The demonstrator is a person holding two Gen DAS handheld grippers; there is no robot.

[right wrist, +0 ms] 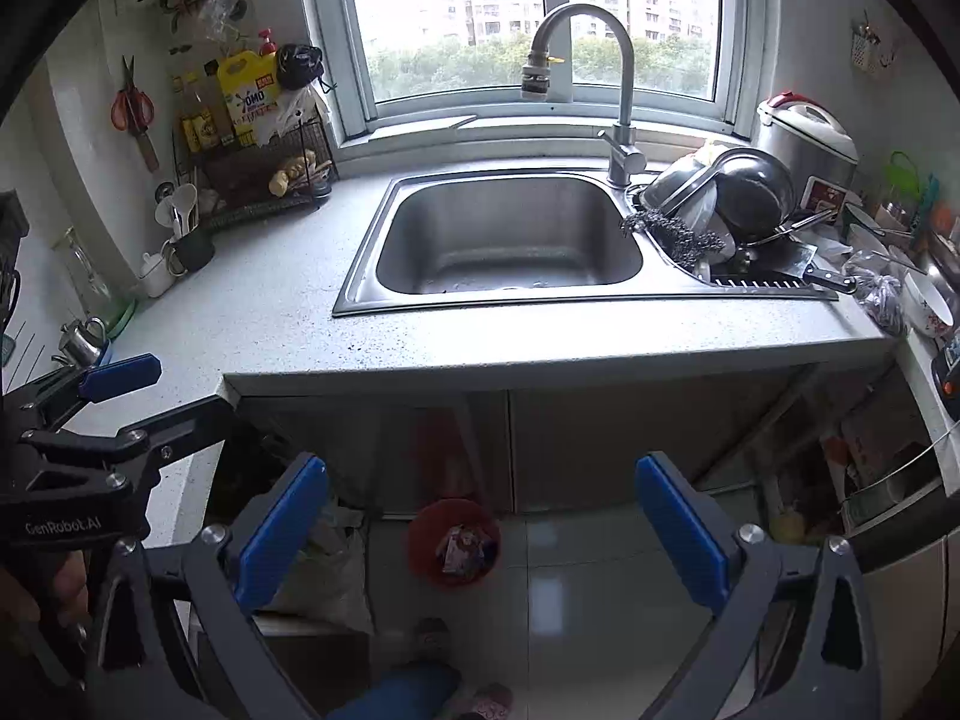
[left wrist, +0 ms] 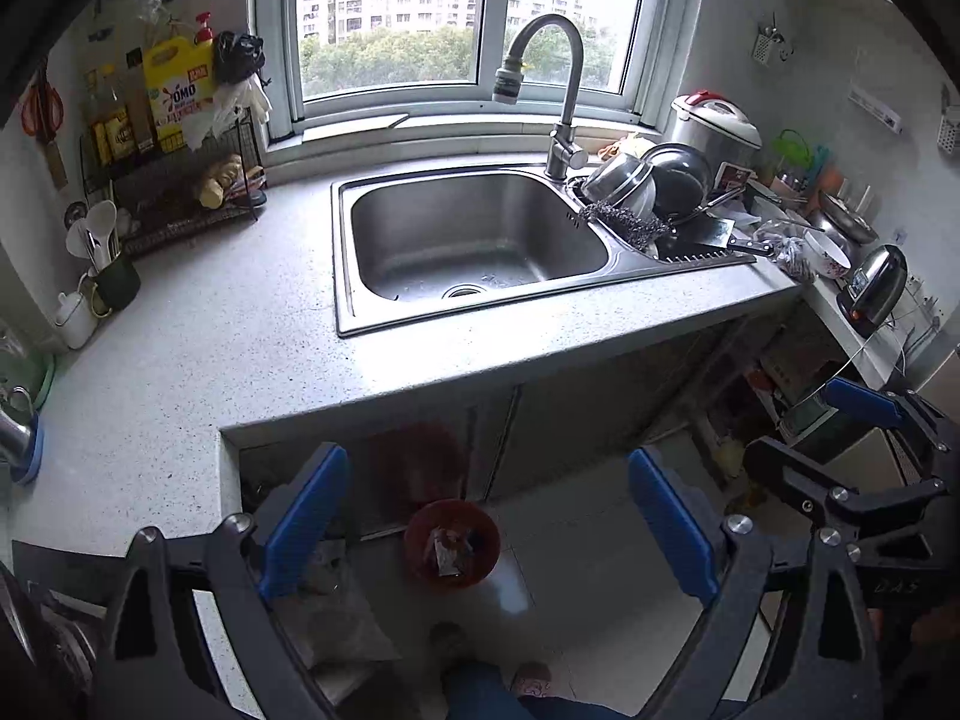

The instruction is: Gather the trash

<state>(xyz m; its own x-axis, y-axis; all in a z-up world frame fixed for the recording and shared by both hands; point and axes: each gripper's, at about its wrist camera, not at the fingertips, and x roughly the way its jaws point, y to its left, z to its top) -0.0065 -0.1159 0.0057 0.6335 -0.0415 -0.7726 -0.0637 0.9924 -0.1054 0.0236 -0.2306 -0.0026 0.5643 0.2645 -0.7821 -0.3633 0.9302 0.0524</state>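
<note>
Both of my tongs hang released with nothing between their blue pads, my left gripper [left wrist: 489, 534] and my right gripper [right wrist: 480, 531] each held above the floor in front of the cabinets. Below them the red bin [left wrist: 451, 543] stands upright on the tiles, its mouth facing up, with crumpled wrappers [right wrist: 463, 547] already lying inside, too jumbled to give any long axis. Farther off, the countertop [left wrist: 252, 324] and sink [left wrist: 474, 240] show no loose trash I can make out, so I judge the collecting nearly or wholly done.
</note>
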